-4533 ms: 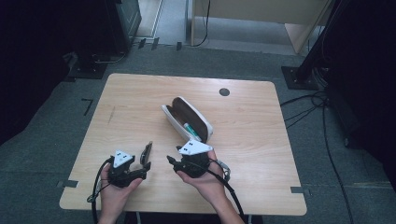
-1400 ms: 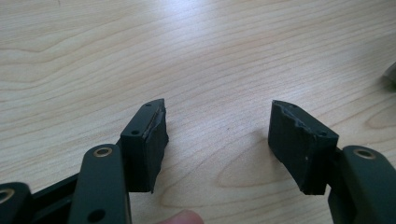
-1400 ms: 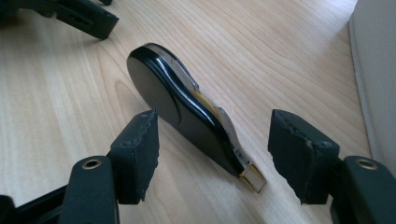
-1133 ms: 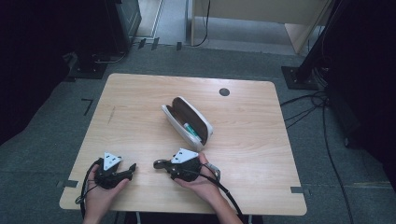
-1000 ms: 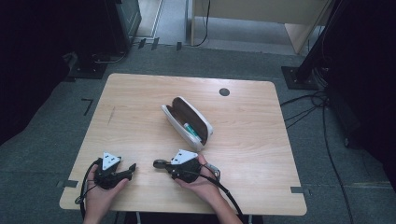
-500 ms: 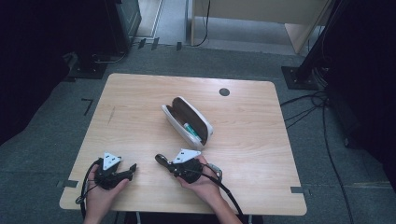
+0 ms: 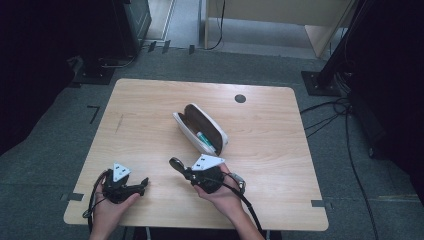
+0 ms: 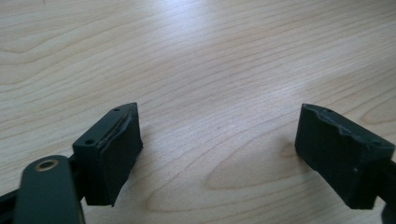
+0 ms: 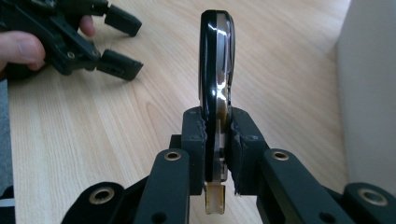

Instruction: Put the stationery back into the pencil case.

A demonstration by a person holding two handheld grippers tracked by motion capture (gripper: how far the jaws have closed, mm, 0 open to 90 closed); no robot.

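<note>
My right gripper [image 7: 187, 173] is at the table's front middle, shut on a folded pair of dark glasses [image 7: 176, 164] that sticks out toward the left. In the right gripper view the glasses [image 9: 215, 56] stand edge-on between the pads of that gripper [image 9: 217, 135], whose jaws have just been closing on them. My left gripper [image 7: 144, 184] rests at the front left, open. Its jaws have just been opening, and in the left gripper view [image 8: 219, 154] only bare wood lies between them. An open white glasses case [image 7: 186, 128] lies mid-table with a green item [image 7: 205, 140] inside.
The wooden table [image 7: 150, 110] has a dark round hole [image 7: 240, 98] near its far edge. The case's white wall [image 9: 369, 93] stands close on the right in the right gripper view, which also shows the left gripper [image 9: 123, 43] farther off. Cables trail off the front edge.
The right gripper has risen a little with the glasses and drawn slightly toward the case. The left hand has stayed in place.
</note>
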